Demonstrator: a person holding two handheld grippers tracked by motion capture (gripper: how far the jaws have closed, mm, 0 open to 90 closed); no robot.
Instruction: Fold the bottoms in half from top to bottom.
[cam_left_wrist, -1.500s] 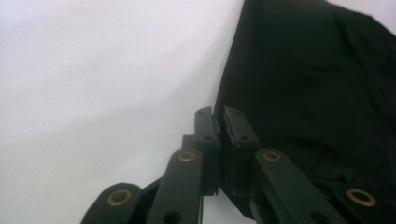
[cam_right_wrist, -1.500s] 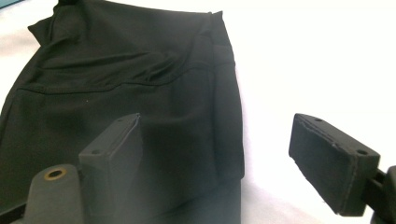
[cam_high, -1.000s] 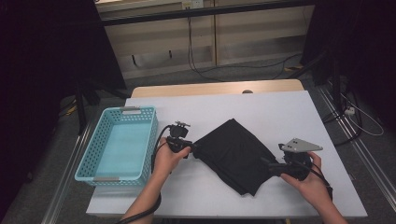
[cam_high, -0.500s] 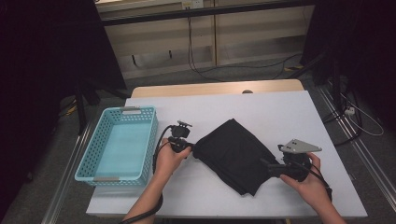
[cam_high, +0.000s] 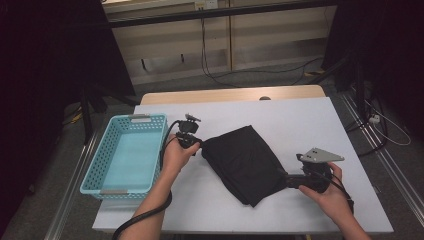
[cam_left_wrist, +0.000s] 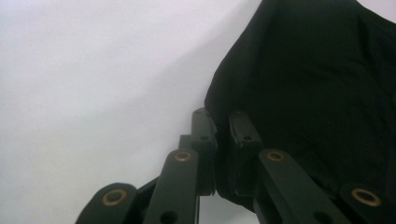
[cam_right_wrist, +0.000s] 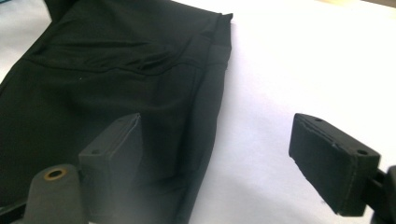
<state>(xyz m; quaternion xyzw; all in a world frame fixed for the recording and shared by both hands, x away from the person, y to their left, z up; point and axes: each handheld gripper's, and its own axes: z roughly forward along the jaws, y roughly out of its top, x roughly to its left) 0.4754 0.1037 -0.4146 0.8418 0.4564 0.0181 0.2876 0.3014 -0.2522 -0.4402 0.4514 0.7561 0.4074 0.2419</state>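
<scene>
A folded black cloth (cam_high: 245, 160) lies at the middle of the white table (cam_high: 300, 120). My left gripper (cam_high: 200, 145) is at the cloth's left corner. In the left gripper view its jaws have just been closing and now pinch the edge of the black cloth (cam_left_wrist: 317, 84), so the left gripper (cam_left_wrist: 219, 116) is shut on it. My right gripper (cam_high: 286, 178) is at the cloth's lower right end. In the right gripper view the right gripper (cam_right_wrist: 215, 123) stands wide open: one jaw is over the black cloth (cam_right_wrist: 116, 70), the other over bare table.
A light blue plastic basket (cam_high: 97, 162) stands at the table's left end, nothing in it. The left gripper's cable (cam_high: 167, 137) loops between the basket and the hand. Dark equipment and floor cables lie beyond the table's far edge.
My left gripper's jaws have closed on the cloth's left corner, and the hand has lifted slightly with it. The right hand has stayed where it was.
</scene>
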